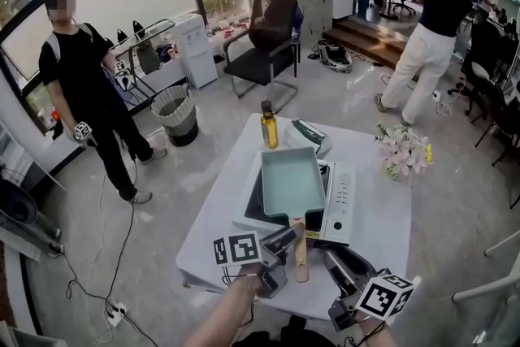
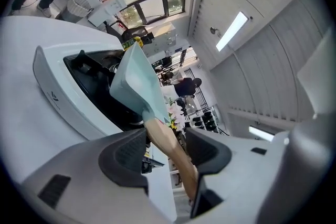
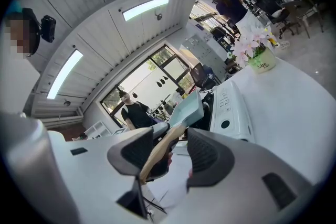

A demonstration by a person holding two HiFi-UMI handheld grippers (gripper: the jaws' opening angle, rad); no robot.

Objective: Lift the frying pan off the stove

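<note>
The white table [image 1: 382, 217] stands in the middle of the floor and carries all the working items. Well away from it:
- a person in black [image 1: 81, 85] stands at the window side;
- a person in white trousers [image 1: 426, 41] stands at the far right, back turned;
- a black office chair [image 1: 264, 45] and a waste bin [image 1: 176, 114] stand between the two.

The white stove [image 1: 341, 203] lies flat on the table, with its control strip on the right side.

The frying pan [image 1: 291, 179] is rectangular and pale teal. It sits over the stove's black cooking plate. No view shows clearly whether its base touches the plate. Its wooden handle [image 1: 300, 252] points back toward the operator, past the stove's near edge.

The left gripper [image 1: 286, 238] comes at the handle from the left. Its jaws are closed on the handle, which runs slantwise between the two pads and touches both.

The right gripper [image 1: 340, 271] is held just right of the handle's free end. Its jaws stand wide apart. In the right gripper view the handle's end lies along one pad and the other pad is well clear, so nothing is clamped.

Behind the stove stands a bottle of yellow liquid [image 1: 268, 128]. A bunch of pale pink flowers [image 1: 404, 150] stands near the table's right edge.
</note>
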